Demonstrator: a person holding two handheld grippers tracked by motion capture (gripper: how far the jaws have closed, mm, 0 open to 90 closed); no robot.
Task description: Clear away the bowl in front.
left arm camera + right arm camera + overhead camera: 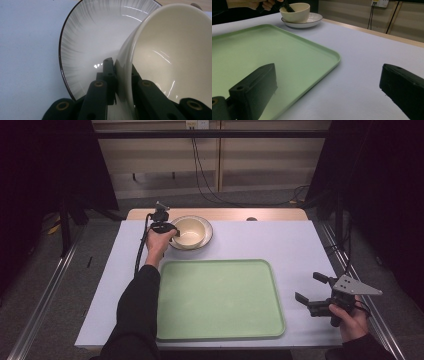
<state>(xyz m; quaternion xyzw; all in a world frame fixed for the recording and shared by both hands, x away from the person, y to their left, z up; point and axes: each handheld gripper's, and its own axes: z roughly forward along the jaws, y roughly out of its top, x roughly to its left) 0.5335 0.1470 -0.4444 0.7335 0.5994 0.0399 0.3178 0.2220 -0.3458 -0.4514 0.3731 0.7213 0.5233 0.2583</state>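
L hand-held gripper (172, 233) clamped on cream bowl (189, 231) rim, bowl in striped plate (206, 236); R hand-held gripper (310, 290) apart.

Bowl (172, 50) rim cut off

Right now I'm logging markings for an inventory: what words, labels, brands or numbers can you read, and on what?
None can be read.
The bowl, plate and green tray bear no print.
The wall socket is too small to show any marking.
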